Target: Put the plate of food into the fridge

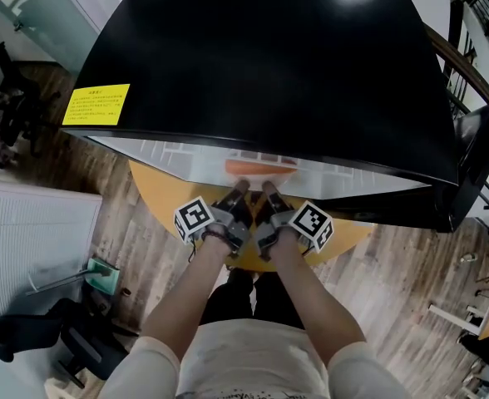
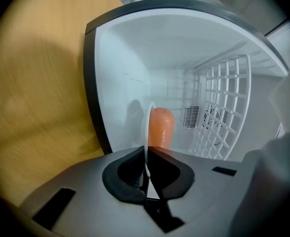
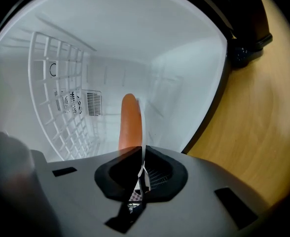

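A white plate [image 1: 261, 175] carries a long orange piece of food [image 1: 260, 167] and sits in the mouth of the open black fridge [image 1: 269, 56]. My left gripper [image 1: 239, 193] and right gripper [image 1: 269, 192] are each shut on the plate's near rim, side by side. In the left gripper view the plate [image 2: 147, 125] shows edge-on between the closed jaws of the left gripper [image 2: 146, 171], with the food [image 2: 161, 128] beyond them. In the right gripper view the right gripper [image 3: 141, 174] pinches the plate rim [image 3: 143, 135], and the food [image 3: 130, 122] lies inside the white fridge interior [image 3: 135, 38].
The fridge stands on a round yellow table [image 1: 157, 198]. Its door [image 1: 480, 152] hangs open at the right. A white wire rack [image 2: 224, 107] and a fan vent [image 3: 93, 104] are inside at the back. An office chair [image 1: 70, 339] and a white panel [image 1: 28, 248] stand on the wooden floor at the left.
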### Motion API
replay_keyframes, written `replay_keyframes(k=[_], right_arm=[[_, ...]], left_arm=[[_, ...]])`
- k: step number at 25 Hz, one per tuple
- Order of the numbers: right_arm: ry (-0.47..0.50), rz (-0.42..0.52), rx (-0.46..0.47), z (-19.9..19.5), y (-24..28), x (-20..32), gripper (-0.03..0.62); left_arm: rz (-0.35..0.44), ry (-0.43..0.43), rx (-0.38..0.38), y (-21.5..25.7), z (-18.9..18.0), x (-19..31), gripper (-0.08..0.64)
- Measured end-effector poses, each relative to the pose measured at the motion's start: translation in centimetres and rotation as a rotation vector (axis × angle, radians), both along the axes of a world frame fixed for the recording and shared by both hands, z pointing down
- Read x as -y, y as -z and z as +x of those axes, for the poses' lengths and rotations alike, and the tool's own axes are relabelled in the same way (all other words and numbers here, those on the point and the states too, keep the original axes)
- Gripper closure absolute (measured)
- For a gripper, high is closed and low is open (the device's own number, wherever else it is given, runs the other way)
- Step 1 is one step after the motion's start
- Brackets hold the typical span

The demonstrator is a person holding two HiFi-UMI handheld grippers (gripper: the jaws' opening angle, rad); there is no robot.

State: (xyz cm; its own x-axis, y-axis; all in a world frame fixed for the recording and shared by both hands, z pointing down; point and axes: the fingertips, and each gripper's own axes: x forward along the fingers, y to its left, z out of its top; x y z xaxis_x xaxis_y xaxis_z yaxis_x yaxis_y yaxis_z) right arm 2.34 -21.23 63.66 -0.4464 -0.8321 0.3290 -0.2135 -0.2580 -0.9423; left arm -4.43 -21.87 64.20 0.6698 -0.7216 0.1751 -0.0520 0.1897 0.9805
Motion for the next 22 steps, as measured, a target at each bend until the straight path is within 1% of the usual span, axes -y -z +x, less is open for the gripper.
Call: replay_keyframes(k=[5, 10, 15, 22], right_arm=[[0.0, -0.007, -0.004, 0.0, -0.4, 0.9, 0.555], [-0.005, -0.021, -0.007, 0.0, -0.6, 0.4, 0.554], [0.001, -0.034, -0.01, -0.4, -1.7, 2.2, 0.554], [0.0, -0.033, -0.009, -0.4, -1.6, 2.4, 0.554]], left_arm=[[-0.002, -0.004, -0.003, -0.2, 0.1, 1.0, 0.528], [-0.022, -0.013, 0.015, -0.6, 0.1, 0.4, 0.528], [-0.038, -0.011, 0.015, -1.8, -0.3, 2.1, 0.528], [-0.044, -0.015, 0.021, -1.6, -0.4, 2.4, 0.528]])
